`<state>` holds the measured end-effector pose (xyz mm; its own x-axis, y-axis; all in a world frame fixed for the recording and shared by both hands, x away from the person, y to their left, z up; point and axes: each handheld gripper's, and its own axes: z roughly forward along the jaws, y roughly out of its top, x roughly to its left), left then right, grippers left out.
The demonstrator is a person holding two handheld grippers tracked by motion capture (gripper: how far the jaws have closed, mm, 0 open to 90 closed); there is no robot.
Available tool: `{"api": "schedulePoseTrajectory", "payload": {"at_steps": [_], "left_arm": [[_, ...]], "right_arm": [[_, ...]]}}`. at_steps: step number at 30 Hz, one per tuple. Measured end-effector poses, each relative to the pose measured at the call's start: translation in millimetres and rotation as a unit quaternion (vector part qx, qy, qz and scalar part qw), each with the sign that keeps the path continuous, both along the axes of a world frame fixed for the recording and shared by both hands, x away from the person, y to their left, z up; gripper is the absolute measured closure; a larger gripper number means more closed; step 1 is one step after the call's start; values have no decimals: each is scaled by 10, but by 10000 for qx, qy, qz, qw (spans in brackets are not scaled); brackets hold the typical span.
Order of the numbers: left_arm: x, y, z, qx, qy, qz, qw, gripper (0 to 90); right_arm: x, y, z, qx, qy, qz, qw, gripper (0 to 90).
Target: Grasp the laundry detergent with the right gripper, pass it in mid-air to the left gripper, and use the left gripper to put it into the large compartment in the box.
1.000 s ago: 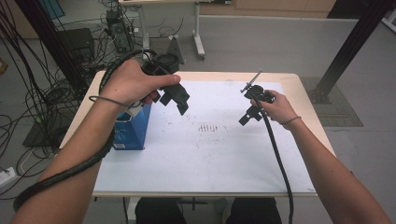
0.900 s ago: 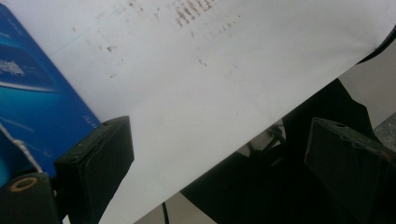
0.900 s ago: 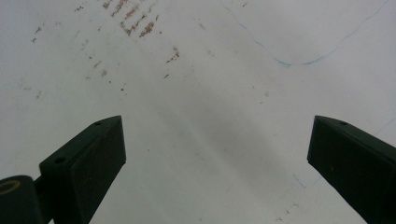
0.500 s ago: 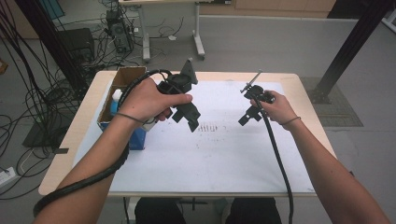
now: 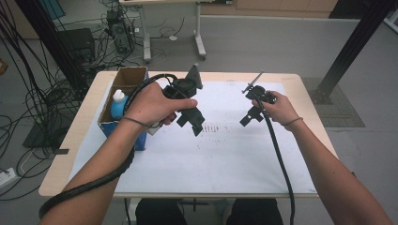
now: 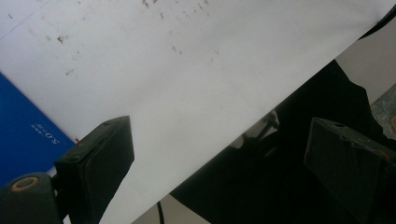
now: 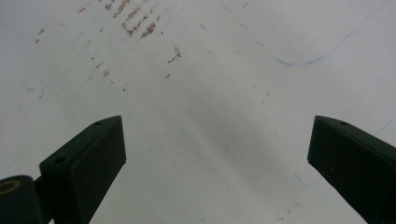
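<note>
So both grippers hover over the white sheet (image 5: 187, 159) on the worktop (image 5: 300, 89), fingers spread wide, nothing held. Left gripper (image 5: 196, 123) sits just beside the blue box (image 5: 123, 99) (white-capped bottle (image 5: 118, 100) inside); right gripper (image 5: 248, 118) hangs well apart.

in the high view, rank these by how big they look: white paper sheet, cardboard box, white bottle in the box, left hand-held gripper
1. white paper sheet, by far the largest.
2. cardboard box and left hand-held gripper: they look alike, and the gripper is raised nearer the camera, so I won't rank them.
3. white bottle, smallest; partly hidden in the box.
</note>
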<state>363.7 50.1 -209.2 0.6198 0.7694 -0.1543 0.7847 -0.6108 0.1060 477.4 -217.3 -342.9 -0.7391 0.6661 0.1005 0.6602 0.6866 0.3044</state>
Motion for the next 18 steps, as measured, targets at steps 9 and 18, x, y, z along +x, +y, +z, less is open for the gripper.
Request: {"api": "schedulePoseTrajectory", "payload": {"at_steps": [9,18], "left_arm": [[-3,6,-31,1,-2,-4,10000,85],[-5,8,-22,-14,-10,-16,10000,85]], "right_arm": [[-7,8,1,-20,15,-14,10000,41],[-6,0,1,-23,20,-24,10000,40]]}}
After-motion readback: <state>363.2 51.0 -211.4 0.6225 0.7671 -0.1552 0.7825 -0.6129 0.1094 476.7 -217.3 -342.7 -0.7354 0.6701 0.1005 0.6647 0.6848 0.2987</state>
